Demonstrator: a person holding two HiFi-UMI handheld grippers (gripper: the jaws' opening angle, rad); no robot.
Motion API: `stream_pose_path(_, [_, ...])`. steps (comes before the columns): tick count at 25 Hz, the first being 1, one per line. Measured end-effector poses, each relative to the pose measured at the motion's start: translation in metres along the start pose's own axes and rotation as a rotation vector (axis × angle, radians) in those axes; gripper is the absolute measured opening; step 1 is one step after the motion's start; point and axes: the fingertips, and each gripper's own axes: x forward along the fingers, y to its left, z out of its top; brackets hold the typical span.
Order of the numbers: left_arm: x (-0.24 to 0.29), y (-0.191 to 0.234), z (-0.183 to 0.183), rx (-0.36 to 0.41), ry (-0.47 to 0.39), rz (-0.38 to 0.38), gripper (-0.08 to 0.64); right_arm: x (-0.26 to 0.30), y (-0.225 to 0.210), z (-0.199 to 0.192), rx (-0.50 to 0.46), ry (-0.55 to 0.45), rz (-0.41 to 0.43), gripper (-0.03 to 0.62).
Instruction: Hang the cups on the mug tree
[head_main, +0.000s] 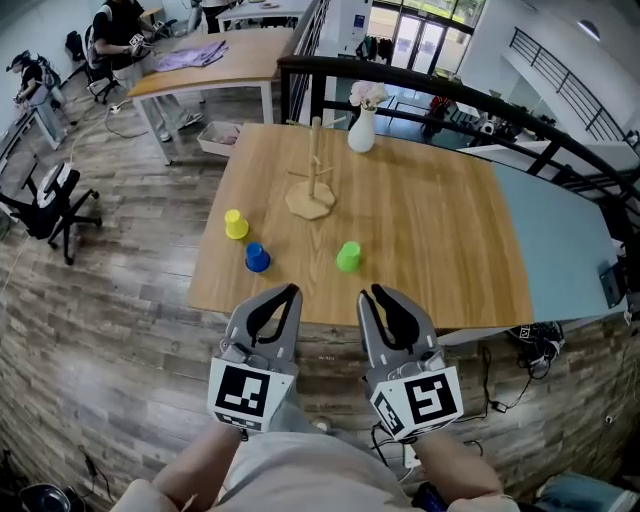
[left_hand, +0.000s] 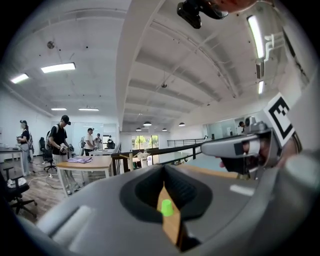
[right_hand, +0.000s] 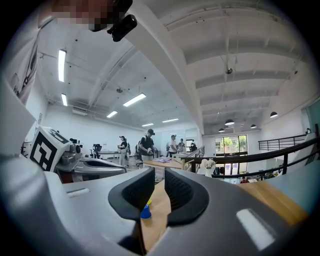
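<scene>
Left claw (left_hand: 164, 167): clenched. Your left gripper view showed its two dark ribbed pads brought together, with nothing gripped between them. It touched no object.

Right claw (right_hand: 160, 172): released a little. Your right gripper view showed a narrow gap between its pads. Only the table top showed through the gap, and nothing was held or pressed.

Position of both claws, from your head view: you held them side by side, close to your body and just off the near edge of the light wooden table (head_main: 430, 230). Both pointed away from you towards the table, and neither rested on it.

Task objects:
- The small green plastic cup (head_main: 348, 256) stood on the table near its front edge. It was ahead of the two claws, roughly in line with the gap between them and apart from both. In your left gripper view it appeared beyond the closed tips.
- The small blue plastic cup (head_main: 257, 257) stood to the left of the green one, ahead of your left claw and apart from it. It also showed low in your right gripper view, beyond the gap.
- The small yellow plastic cup (head_main: 235, 224) stood just behind and to the left of the blue one.
- The wooden mug tree (head_main: 312, 180), an upright post with side pegs on a flat base, stood further back at mid-table. It was well apart from both claws and all three cups.

A white vase (head_main: 361, 130) holding pale flowers stood near the far edge.
</scene>
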Motion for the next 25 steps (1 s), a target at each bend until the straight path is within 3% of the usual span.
stream_pose_path(14, [0.102, 0.086, -0.008, 0.007, 0.025, -0.148, 0.002, 0.129, -0.031, -0.022, -0.063, 0.148, -0.107, 0.143])
stream_pose_path(25, [0.169, 0.122, -0.045, -0.012, 0.114, -0.268, 0.002, 0.199, -0.058, -0.065, -0.033, 0.299, -0.130, 0.184])
